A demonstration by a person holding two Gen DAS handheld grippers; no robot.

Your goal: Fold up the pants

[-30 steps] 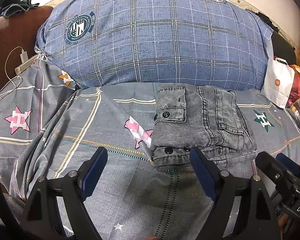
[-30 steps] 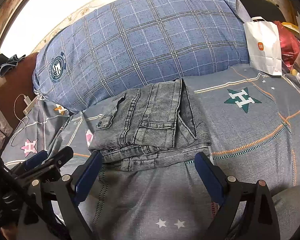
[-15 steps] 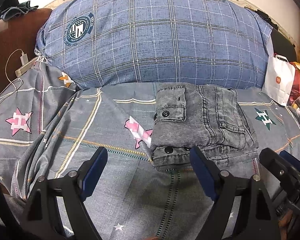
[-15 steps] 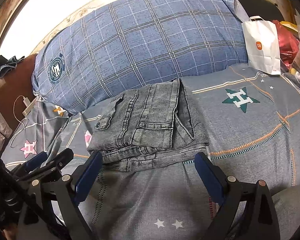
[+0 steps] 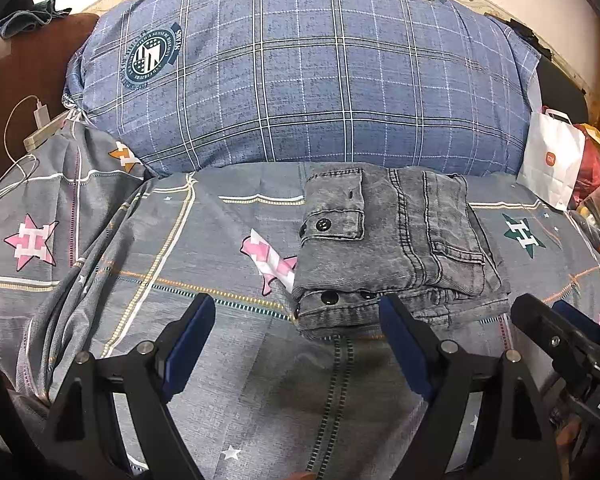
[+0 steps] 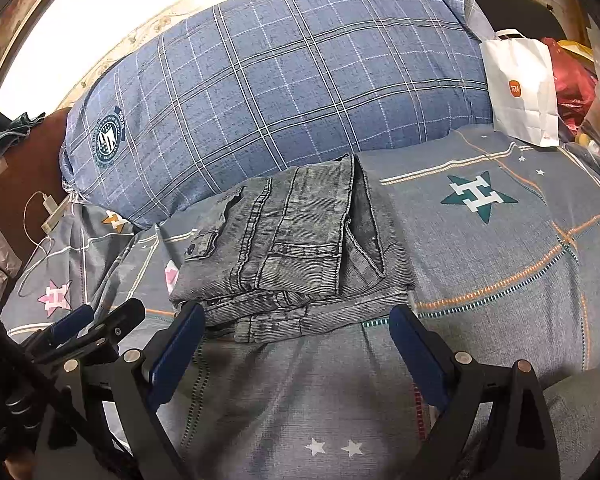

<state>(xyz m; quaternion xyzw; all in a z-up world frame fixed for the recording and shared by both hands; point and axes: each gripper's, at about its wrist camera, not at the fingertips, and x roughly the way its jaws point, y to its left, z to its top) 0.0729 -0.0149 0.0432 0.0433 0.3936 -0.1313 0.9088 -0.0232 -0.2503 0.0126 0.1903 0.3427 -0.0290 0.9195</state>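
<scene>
The grey denim pants [image 5: 392, 248] lie folded into a compact stack on the grey patterned bedsheet [image 5: 140, 264], in front of the big pillow. They also show in the right wrist view [image 6: 296, 252]. My left gripper [image 5: 296, 332] is open and empty, just short of the stack's near left corner. My right gripper [image 6: 296, 340] is open and empty, just short of the stack's near edge. Neither touches the pants. The right gripper's tip shows at the right of the left wrist view [image 5: 556, 340], and the left gripper's tip at the left of the right wrist view [image 6: 96, 328].
A large blue plaid pillow [image 5: 300, 72] fills the back of the bed. A white paper bag [image 5: 552, 164] and plastic bags stand at the back right. A white charger and cable [image 5: 40, 120] lie at the left by a brown headboard.
Both grippers stay open and almost still. The views have shifted only slightly, and the folded pants have not moved.
</scene>
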